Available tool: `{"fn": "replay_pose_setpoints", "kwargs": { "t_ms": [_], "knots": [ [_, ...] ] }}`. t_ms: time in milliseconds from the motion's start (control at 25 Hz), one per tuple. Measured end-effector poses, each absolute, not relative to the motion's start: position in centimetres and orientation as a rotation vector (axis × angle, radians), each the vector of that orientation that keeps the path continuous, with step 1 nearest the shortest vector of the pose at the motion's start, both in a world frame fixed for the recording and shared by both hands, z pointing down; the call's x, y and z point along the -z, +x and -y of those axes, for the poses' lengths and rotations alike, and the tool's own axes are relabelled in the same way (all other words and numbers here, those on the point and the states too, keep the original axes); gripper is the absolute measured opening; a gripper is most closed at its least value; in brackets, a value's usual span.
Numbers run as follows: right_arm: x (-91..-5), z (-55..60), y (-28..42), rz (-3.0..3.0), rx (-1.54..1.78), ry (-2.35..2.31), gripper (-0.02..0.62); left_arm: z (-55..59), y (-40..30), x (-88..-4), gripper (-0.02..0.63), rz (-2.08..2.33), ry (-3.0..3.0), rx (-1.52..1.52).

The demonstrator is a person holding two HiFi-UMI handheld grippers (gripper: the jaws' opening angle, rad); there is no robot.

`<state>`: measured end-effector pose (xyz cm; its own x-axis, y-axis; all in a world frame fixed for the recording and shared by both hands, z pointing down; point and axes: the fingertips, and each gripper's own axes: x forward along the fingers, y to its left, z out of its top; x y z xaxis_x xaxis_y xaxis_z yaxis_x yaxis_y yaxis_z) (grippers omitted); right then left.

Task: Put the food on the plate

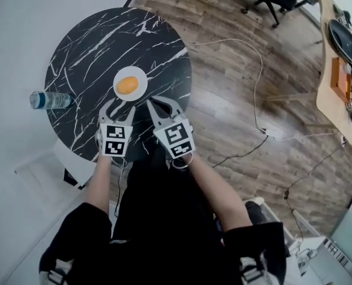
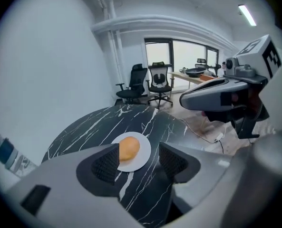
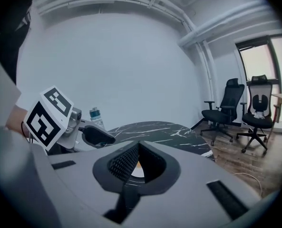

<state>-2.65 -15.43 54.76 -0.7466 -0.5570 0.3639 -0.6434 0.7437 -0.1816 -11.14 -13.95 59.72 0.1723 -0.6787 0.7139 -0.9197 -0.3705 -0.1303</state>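
Observation:
An orange, rounded piece of food (image 1: 127,85) lies on a small white plate (image 1: 141,79) near the front of a round black marble table (image 1: 92,46). My left gripper (image 1: 117,107) hovers just short of the plate and is open. In the left gripper view the food (image 2: 129,148) and plate (image 2: 143,150) show beyond its gripper's (image 2: 138,163) empty pads. My right gripper (image 1: 159,104) is beside it at the plate's right, shut with nothing held. Its pads (image 3: 138,160) meet, and they hide most of the plate (image 3: 138,173).
A clear water bottle (image 1: 48,100) lies at the table's left edge, by the white wall, and stands out in the right gripper view (image 3: 96,117). Cables (image 1: 256,100) trail over the wooden floor to the right. Office chairs (image 2: 150,82) and a wooden desk (image 1: 336,94) stand further off.

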Motion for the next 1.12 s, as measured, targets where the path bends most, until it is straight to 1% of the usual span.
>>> {"fn": "replay_pose_setpoints", "kwargs": {
  "t_ms": [200, 360, 520, 560, 960, 1120],
  "knots": [
    [-51.9, 14.1, -2.7, 2.721, -0.361, 0.889, -0.003, 11.0, -10.1, -55.7, 0.247, 1.660, 2.089, -0.818],
    [-49.0, 12.8, -2.2, 2.791, -0.330, 0.870, -0.003, 8.3, -9.8, -52.4, 0.121, 1.798, 2.037, -0.665],
    [-45.9, 11.6, -1.8, 2.840, -0.257, 0.868, -0.004, 6.2, -9.4, -48.7, 0.015, 1.944, 2.001, -0.457],
    [-45.0, 11.3, -1.6, 2.850, -0.234, 0.865, -0.003, 5.7, -9.2, -47.7, 0.002, 1.971, 1.999, -0.402],
    [-35.3, 7.9, 1.2, 3.010, 0.026, 0.837, -0.003, 1.8, -8.3, -38.4, 0.000, 2.220, 1.992, -0.201],
    [-33.1, 6.5, 2.5, 3.037, 0.100, 0.835, -0.003, 0.5, -7.3, -36.4, 0.000, 2.257, 2.017, -0.165]
  ]
}}
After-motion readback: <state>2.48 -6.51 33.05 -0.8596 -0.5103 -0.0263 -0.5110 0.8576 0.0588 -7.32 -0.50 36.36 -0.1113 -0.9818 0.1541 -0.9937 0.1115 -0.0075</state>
